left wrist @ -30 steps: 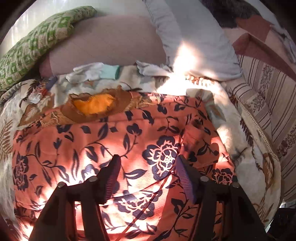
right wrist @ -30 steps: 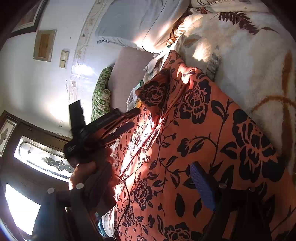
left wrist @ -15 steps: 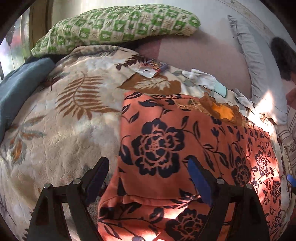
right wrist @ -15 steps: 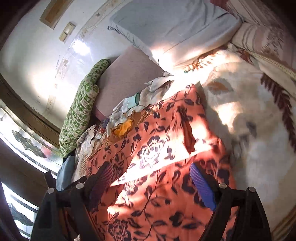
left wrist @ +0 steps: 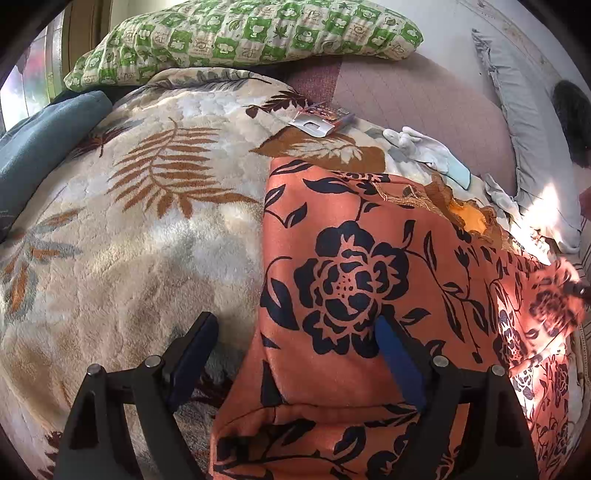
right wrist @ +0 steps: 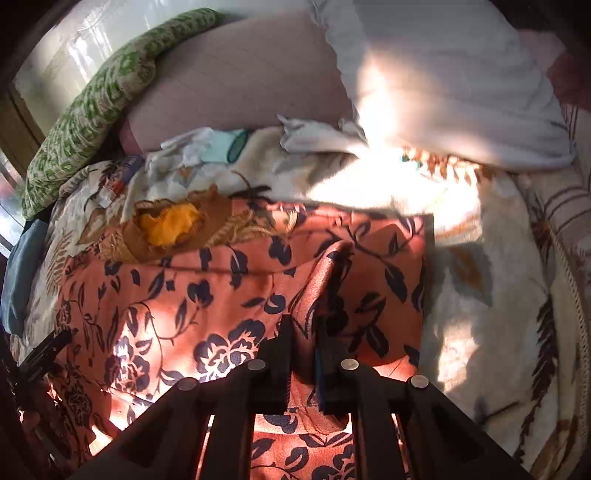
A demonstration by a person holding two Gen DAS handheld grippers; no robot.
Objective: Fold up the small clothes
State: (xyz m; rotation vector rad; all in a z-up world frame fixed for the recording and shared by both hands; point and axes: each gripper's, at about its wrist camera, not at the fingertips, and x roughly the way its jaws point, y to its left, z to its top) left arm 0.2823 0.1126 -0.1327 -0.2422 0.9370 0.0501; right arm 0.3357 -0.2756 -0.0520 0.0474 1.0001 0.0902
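Two grippers are over an orange garment (left wrist: 354,280) with a dark flower print, spread on a cream blanket (left wrist: 140,229) patterned with brown ferns. The left gripper (left wrist: 295,354) stands wide open above the garment's left edge: one finger is over the blanket, the other over the orange cloth, and nothing is pinched between them. The garment's near corner shows a folded hem just below that gripper. The right gripper (right wrist: 303,343) is clenched on a raised ridge of the same garment, the cloth bunched up between its two fingers (right wrist: 284,350) and lifted a little off the layers beneath. Bright sunlight washes out part of the right wrist view, so the far edge of the garment is hard to trace there.

Near the garment's neck an orange-yellow patch (left wrist: 471,219) shows inside a brown lace trim. Beyond it lie a white glove (left wrist: 424,147), a small packet (left wrist: 323,118), a green patterned pillow (left wrist: 243,33), a mauve cushion (left wrist: 417,96) and a grey pillow (right wrist: 454,81).
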